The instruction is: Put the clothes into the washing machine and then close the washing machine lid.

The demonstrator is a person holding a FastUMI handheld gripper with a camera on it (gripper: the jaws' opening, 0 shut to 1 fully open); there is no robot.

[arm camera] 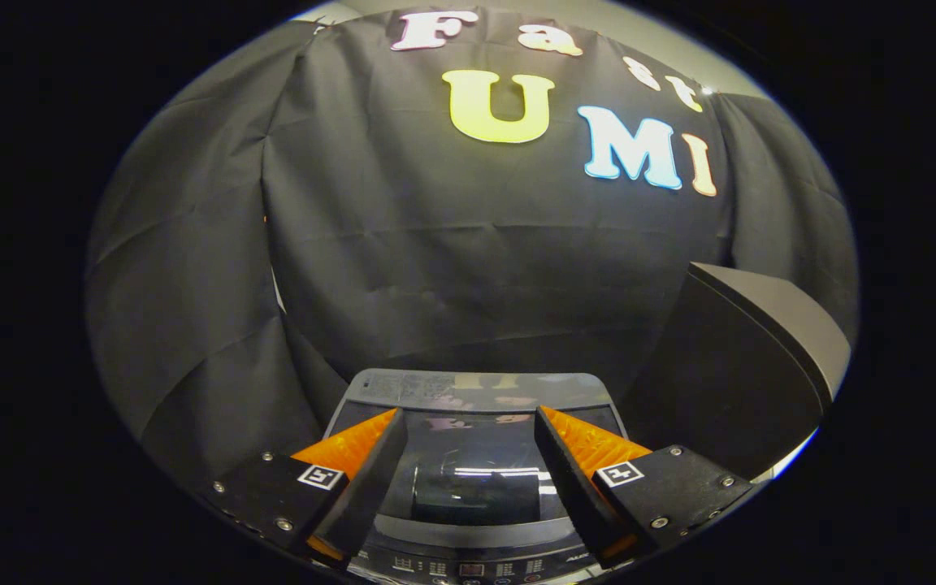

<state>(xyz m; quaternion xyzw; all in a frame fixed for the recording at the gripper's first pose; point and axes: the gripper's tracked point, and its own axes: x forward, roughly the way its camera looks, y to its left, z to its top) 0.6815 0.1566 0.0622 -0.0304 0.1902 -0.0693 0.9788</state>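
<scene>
Black cloth drapes the booth behind everything. Nearest, the tool hangs with its fingers spread apart, holding nothing. Just below and ahead of them sits the washer, its glossy dark lid lying flat and apparently shut. No clothes can be made out, so loading seems done. Right and farther back stands a matte dark box.
</scene>
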